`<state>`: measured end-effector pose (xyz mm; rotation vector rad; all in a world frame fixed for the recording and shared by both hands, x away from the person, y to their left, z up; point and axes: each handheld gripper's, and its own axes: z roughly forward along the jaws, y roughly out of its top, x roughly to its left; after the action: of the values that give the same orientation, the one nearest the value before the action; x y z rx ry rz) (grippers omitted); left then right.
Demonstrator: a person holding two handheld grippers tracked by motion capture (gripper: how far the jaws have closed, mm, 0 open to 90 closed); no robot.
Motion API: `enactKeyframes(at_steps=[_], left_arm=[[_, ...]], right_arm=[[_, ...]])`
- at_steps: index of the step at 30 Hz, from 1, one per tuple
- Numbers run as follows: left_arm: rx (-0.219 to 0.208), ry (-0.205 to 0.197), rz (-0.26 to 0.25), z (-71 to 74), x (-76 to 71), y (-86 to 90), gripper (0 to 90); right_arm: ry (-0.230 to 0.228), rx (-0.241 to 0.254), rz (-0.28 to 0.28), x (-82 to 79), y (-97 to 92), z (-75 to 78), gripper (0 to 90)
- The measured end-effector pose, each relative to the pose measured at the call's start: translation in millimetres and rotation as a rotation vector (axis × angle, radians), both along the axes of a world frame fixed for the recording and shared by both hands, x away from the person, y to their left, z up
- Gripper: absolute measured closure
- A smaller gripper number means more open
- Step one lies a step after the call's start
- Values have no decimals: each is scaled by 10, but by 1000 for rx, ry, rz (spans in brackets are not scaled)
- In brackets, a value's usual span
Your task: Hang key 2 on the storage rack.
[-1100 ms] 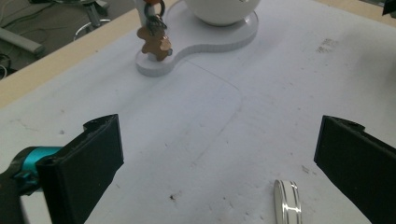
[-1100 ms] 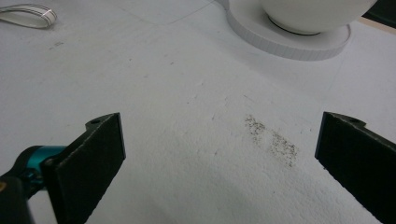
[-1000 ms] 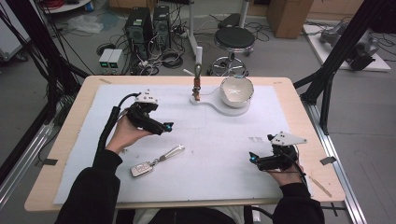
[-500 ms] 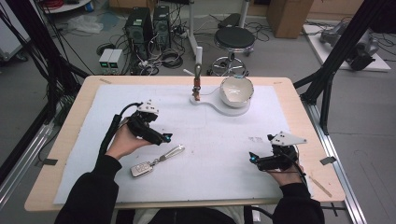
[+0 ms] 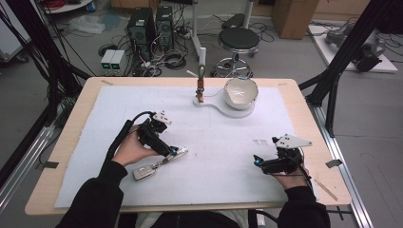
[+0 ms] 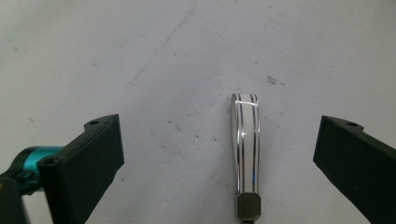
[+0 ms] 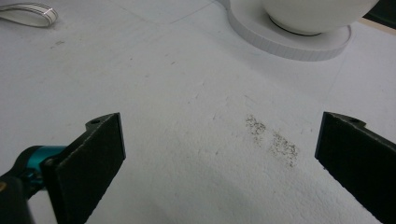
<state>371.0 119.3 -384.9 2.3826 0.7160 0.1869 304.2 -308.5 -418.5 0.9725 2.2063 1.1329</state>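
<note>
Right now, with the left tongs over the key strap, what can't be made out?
- Car key, high view: too small to read buttons.
- Strap, left gripper view: its lower end is cut off by the bottom edge.
- Bowl, right gripper view: rim cut off by the top edge.
- Left tongs, high view: gap too small to judge.

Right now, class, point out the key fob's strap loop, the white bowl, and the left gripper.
strap loop [image 6: 244, 140]: left gripper view, middle of its striped band.
white bowl [image 5: 241, 92]: high view, inner wall.
left gripper [image 5: 178, 151]: high view, between its fingertips.
</note>
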Motion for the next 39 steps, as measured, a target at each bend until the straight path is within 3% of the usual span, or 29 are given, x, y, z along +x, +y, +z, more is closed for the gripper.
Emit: enactKeyframes(at_steps=[7, 11, 17, 27, 39], left_arm=[[51, 40, -26, -87, 20, -88, 48], [49, 59, -21, -123, 25, -119, 69], [82, 79, -55, -198, 31, -193, 95], [112, 94, -75, -264, 32, -241, 323], [138, 114, -105, -310, 33, -256, 490]], right_arm=[[3, 0, 1, 1, 0, -1, 6], [2, -1, 2, 4, 0, -3, 6], [4, -1, 1, 2, 0, -2, 6], [2, 0, 2, -4, 2, 0, 6], [-2, -5, 8, -1, 3, -1, 6]])
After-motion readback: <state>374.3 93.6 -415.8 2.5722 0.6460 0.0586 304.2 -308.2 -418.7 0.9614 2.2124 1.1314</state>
